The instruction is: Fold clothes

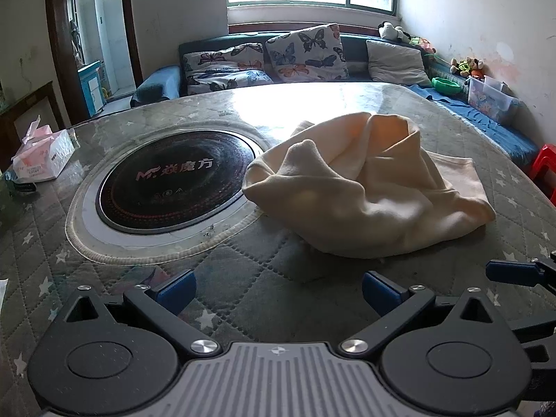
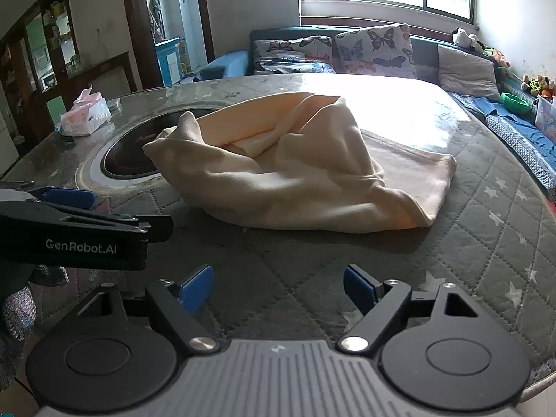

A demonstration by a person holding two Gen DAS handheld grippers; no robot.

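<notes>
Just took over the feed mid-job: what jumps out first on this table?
A crumpled cream garment lies heaped mid-table, unfolded, its left edge overlapping the round black cooktop set into the quilted star-print table cover. Both the left gripper and right gripper hover open short of it, holding nothing.

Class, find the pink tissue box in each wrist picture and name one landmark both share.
Left wrist view: tissue box at far left, left of the black cooktop.
Right wrist view: tissue box upper left, beyond the cooktop.
Shared landmark: the crumpled cream garment.
</notes>
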